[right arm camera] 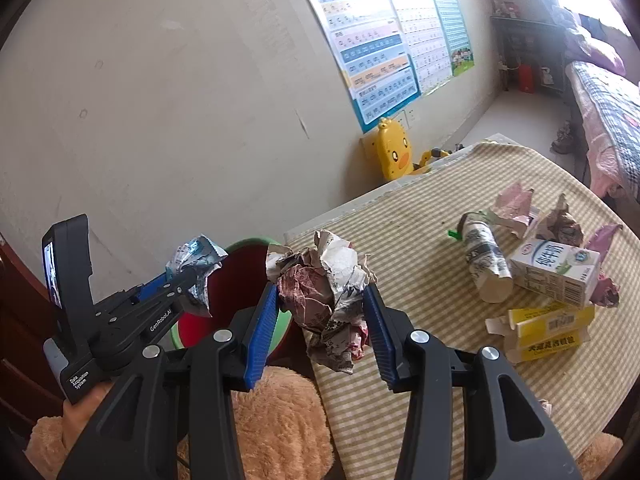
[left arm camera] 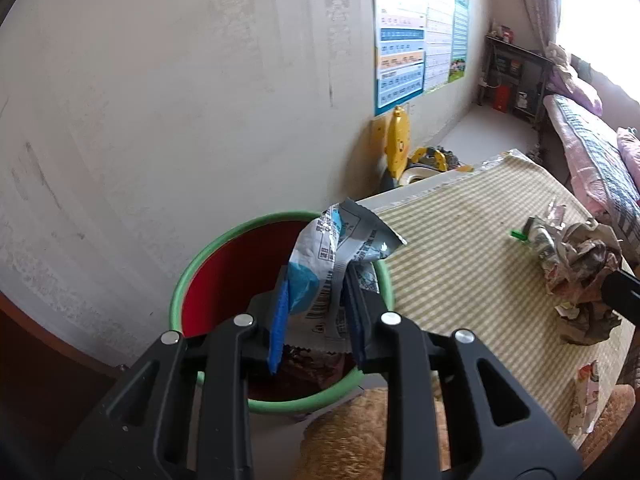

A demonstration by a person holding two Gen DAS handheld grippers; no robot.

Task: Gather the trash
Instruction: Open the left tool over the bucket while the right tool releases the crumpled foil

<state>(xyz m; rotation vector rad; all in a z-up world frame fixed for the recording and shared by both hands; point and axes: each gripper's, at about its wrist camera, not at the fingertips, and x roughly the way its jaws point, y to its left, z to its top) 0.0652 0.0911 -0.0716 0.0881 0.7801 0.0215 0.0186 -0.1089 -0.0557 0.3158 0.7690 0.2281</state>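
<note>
My left gripper (left arm camera: 318,292) is shut on a crumpled silver and blue wrapper (left arm camera: 340,248) and holds it over the red bin with a green rim (left arm camera: 188,276). In the right wrist view the left gripper (right arm camera: 192,276) and its wrapper (right arm camera: 196,258) hang above the bin (right arm camera: 240,258). My right gripper (right arm camera: 320,300) is shut on a crumpled newspaper ball (right arm camera: 324,288), held at the table's edge beside the bin. The same ball shows in the left wrist view (left arm camera: 580,276).
On the striped tablecloth (right arm camera: 420,240) lie a newspaper-wrapped bottle (right arm camera: 486,264), a milk carton (right arm camera: 556,272), yellow boxes (right arm camera: 548,328) and more crumpled paper (right arm camera: 516,204). A brown plush toy (right arm camera: 276,420) sits below the grippers. A yellow duck toy (right arm camera: 394,154) stands by the wall.
</note>
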